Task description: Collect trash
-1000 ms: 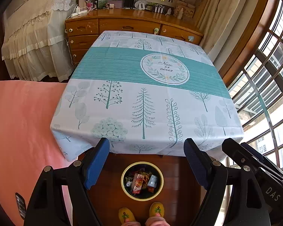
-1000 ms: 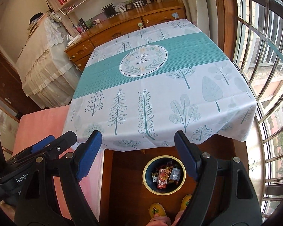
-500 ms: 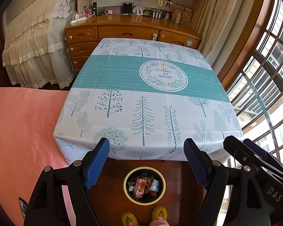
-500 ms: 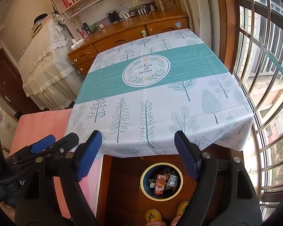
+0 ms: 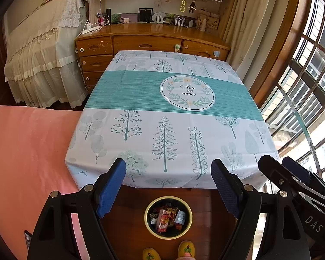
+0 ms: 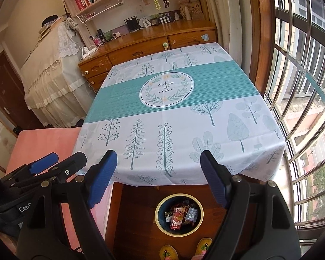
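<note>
Sitting on the wooden floor just in front of the bench, between the person's slippered feet and the hanging edge of the cloth, the trash bin (image 5: 168, 217) is holding the collected litter: a red carton (image 5: 163, 220), a small dark packet (image 5: 180, 216) and some crumpled wrappers are lying inside its pale rim; judging by this, the collecting is looking finished or very nearly so, since nothing that reads as trash is showing anywhere on the bench; whether anything is lying out of sight I cannot tell.

Both tools are hovering above the bin and carrying nothing; the left gripper (image 5: 168, 184) is holding its blue jaws wide apart with only air between them, and the right gripper (image 6: 158, 174) is doing the same; each is showing at the side of the other's view.

Spreading outward, the bench (image 6: 205, 130) is wearing a white tablecloth printed with grey-green trees, a teal band and a round "Now or never" wreath; a pink bed cover (image 5: 28, 151) is lying against its left side; a wooden dresser (image 5: 145, 43) is standing at its far end, carrying frames, bottles and chargers, with wire shelves of books above; a piece of furniture draped in cream lace (image 5: 45, 54) is standing to the left; a barred bay window (image 6: 303, 86) is letting in daylight on the right, with a curtain hanging in the corner.
</note>
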Motion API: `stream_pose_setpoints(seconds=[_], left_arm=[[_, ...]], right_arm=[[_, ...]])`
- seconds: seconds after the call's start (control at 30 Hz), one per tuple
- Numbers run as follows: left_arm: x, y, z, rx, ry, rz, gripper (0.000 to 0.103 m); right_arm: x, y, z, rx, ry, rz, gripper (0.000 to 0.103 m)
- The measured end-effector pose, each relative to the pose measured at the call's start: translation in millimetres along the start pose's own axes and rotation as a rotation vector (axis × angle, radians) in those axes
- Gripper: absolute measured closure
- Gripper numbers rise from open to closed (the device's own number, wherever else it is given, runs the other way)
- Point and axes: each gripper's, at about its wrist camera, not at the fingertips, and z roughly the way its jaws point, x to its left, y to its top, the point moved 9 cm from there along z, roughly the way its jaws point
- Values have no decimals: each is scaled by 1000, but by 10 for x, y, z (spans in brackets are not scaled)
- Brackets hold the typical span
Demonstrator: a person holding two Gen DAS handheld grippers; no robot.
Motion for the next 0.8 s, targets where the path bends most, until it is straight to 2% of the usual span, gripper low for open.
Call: stream_pose_setpoints(seconds=[0.8], left_arm=[[-68,-65,-208,-47,48,29,21]], right_arm=[[-5,32,-85,-15,-3,-9,26]])
